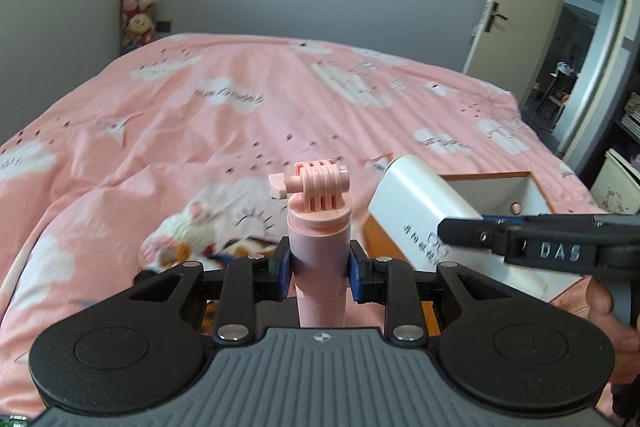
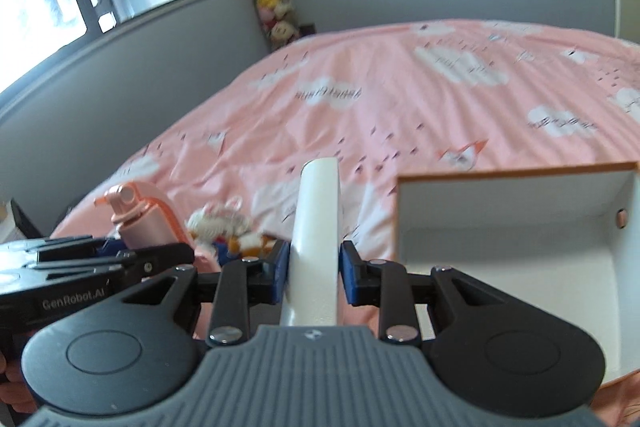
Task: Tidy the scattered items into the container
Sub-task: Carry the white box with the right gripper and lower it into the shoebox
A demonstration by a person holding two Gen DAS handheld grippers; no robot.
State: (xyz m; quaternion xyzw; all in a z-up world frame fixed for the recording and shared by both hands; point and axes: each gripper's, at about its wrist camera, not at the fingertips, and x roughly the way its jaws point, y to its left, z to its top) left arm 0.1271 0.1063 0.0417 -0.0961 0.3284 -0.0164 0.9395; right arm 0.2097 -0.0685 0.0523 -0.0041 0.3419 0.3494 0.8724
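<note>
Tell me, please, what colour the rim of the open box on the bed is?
Orange-brown, around white walls; the box rim shows best in the right wrist view.

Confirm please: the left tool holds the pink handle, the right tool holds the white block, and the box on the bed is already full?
Not full. The right wrist view shows the box empty inside. The left tool does hold the pink handle, and the right tool the white block.
</note>
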